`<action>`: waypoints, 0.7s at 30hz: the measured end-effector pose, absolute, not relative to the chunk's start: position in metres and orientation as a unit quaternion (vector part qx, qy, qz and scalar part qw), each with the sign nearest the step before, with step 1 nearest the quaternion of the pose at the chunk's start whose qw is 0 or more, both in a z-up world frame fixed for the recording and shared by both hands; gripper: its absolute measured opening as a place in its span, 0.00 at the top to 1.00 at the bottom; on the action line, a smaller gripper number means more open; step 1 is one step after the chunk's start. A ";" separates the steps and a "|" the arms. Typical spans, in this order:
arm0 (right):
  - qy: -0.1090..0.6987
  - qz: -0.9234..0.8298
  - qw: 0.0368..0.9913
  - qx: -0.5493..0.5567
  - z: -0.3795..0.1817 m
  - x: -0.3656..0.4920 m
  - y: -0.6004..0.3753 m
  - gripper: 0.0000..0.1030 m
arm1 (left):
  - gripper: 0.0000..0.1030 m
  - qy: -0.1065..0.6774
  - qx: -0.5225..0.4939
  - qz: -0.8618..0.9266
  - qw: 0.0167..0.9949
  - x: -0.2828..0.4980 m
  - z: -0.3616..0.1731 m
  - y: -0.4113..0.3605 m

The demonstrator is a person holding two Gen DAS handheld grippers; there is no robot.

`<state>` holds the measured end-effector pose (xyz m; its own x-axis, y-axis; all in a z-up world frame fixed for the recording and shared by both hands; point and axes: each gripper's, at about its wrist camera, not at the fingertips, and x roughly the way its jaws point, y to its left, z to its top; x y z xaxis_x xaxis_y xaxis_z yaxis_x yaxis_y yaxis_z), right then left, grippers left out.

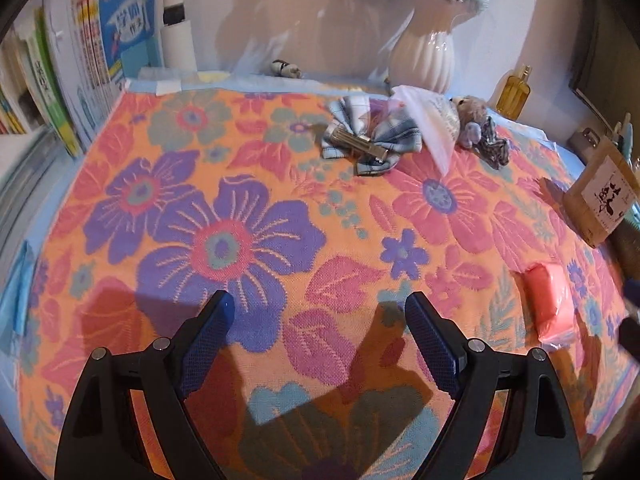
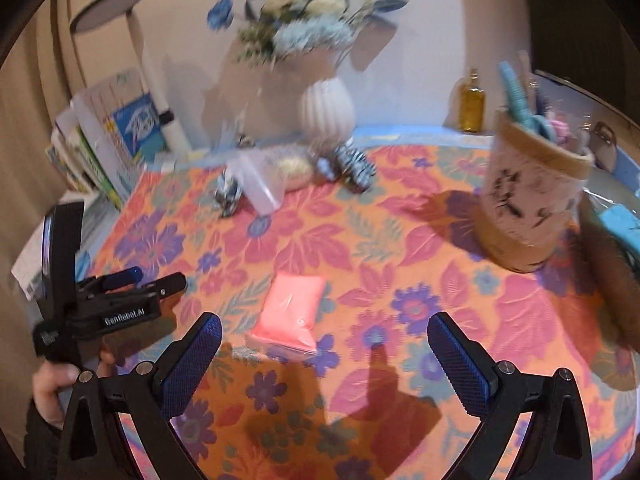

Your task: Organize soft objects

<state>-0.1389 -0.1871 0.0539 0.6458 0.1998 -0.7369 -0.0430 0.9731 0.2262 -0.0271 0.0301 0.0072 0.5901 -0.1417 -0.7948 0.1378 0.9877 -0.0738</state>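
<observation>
On the floral cloth [image 1: 120,152] a pink soft packet [image 2: 290,312] lies flat, just ahead of my right gripper [image 2: 325,328] and slightly left of its middle. That gripper is open wide and touches nothing. My left gripper [image 1: 320,308] is also open and empty above the cloth, with the pink packet [image 1: 550,300] off to its right. At the far side lie a plaid bow [image 1: 372,140], a clear plastic bag [image 1: 428,120], a small plush bear [image 1: 474,116] and a patterned scrunchie [image 1: 496,144]. In the right wrist view the left gripper [image 2: 160,276] shows at the left, held by a hand [image 2: 52,384].
A white ribbed vase [image 2: 328,112] with flowers and an amber bottle [image 2: 472,100] stand at the back wall. A kraft holder [image 2: 532,208] with scissors stands at the right. Books [image 1: 100,60] lean at the back left. The cloth's near edge runs just below the grippers.
</observation>
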 end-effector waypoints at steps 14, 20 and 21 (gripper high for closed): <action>0.420 0.087 0.893 0.135 0.020 -0.118 -0.177 0.00 | 0.01 0.458 0.035 -0.072 0.886 -0.028 0.001 0.018; 0.444 0.076 0.887 0.096 0.013 -0.112 -0.163 0.00 | 0.01 0.458 0.037 -0.071 0.886 -0.028 0.001 0.018; 0.455 0.073 0.883 0.090 0.010 -0.109 -0.160 0.00 | 0.01 0.458 0.039 -0.070 0.885 -0.028 0.001 0.018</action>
